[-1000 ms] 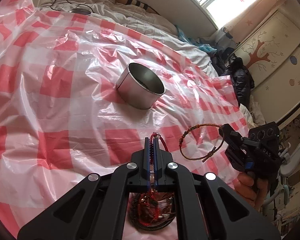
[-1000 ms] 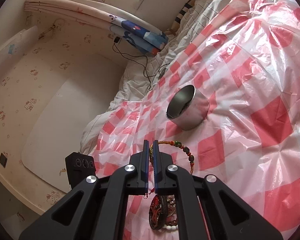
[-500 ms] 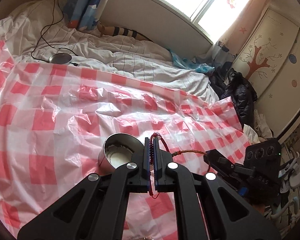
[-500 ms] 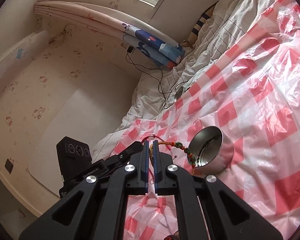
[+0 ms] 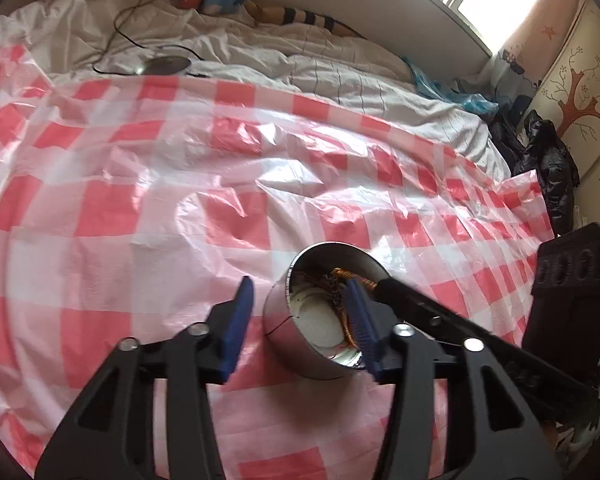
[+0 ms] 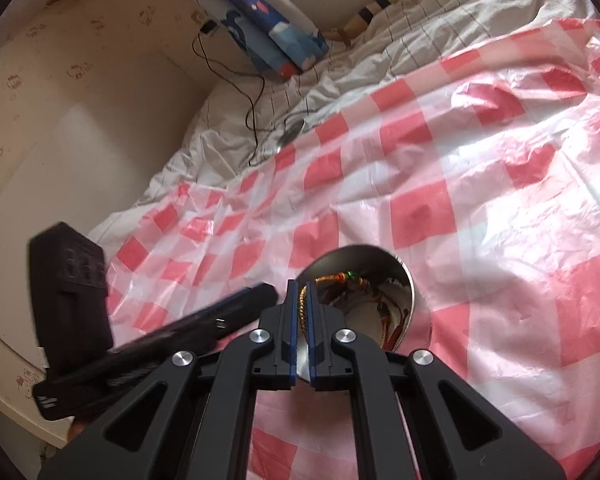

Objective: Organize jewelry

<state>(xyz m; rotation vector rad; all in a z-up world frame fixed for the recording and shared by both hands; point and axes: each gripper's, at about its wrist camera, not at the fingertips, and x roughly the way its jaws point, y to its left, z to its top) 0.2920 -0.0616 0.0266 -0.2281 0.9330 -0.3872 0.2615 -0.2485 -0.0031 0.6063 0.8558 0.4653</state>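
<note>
Left gripper (image 5: 300, 312) jaws just opened, wide, nothing between; right finger over tin (image 5: 324, 312). Right gripper (image 6: 304, 312) jaws narrow, easing open, cord bracelet (image 6: 332, 280) between pads, trailing into tin on checked sheet (image 6: 480, 200).

I'm working in a home bedroom: a rumpled white quilted duvet (image 5: 340, 80) fills the frame's top, a tree-decorated cream wardrobe (image 5: 580, 92) stands upper right.
</note>
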